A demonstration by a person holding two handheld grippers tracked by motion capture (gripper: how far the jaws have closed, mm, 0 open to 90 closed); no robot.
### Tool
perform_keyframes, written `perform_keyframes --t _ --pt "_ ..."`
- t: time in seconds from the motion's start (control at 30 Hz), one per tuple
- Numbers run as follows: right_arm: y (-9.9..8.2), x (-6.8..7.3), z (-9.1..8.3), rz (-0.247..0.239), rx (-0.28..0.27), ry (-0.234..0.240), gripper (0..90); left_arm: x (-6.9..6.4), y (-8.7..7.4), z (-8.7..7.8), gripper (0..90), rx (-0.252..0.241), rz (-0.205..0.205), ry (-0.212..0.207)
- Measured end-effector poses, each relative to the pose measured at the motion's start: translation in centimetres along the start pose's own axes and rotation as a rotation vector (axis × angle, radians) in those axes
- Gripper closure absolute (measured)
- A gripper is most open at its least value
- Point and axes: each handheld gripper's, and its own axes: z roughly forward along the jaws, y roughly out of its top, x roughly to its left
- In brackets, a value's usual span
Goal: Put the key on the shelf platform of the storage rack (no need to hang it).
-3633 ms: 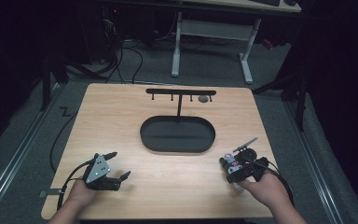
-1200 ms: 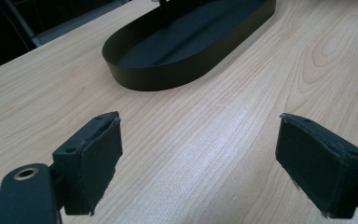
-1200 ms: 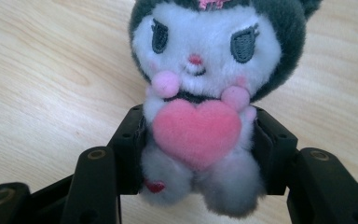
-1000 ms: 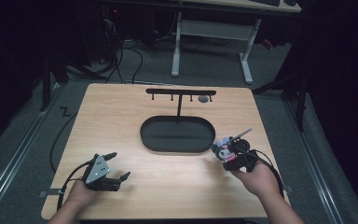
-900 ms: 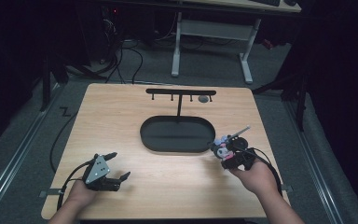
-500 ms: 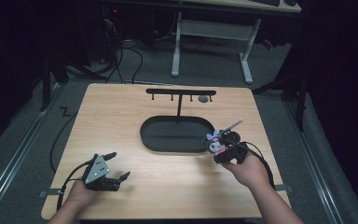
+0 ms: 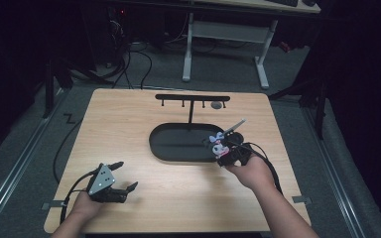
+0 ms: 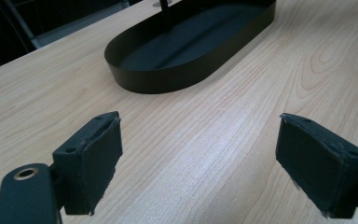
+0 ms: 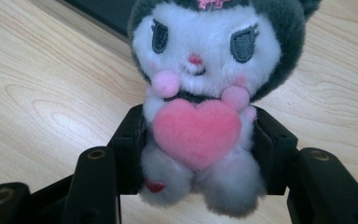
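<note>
The fingers of the left gripper stand wide apart with nothing between them, low over the bare wood at about seven o'clock on the surface. The fingers of the right gripper are closed on the body of one plush toy, a small white-faced doll with a dark hood, grey eyes, a pink nose and a pink heart held at its chest; the pads press its two sides.

In the high view the toy is held above the right end of one black oval tray, at about three o'clock from the tray's middle. The tray lies near the centre of the surface. One black T-shaped stand rises from the tray's far edge at twelve o'clock, its crossbar carrying four short pegs, with one small round grey thing hanging at the bar's right end. Two hands hold the two grippers, one each. In the left gripper view the tray lies ahead at twelve o'clock, apart from the fingers.
</note>
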Motion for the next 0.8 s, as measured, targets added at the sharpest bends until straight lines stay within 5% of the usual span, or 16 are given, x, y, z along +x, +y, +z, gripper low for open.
perform_keyframes --t 0.43,0.8 --pt "2.6 0.8 1.3 -0.014 0.008 0.026 46.3 0.0 0.0 0.0 15.4 0.002 -0.001 0.001" --pt "4.9 1.8 2.2 -0.07 0.005 0.036 46.3 0.0 0.0 0.0 15.4 0.002 -0.003 0.0"
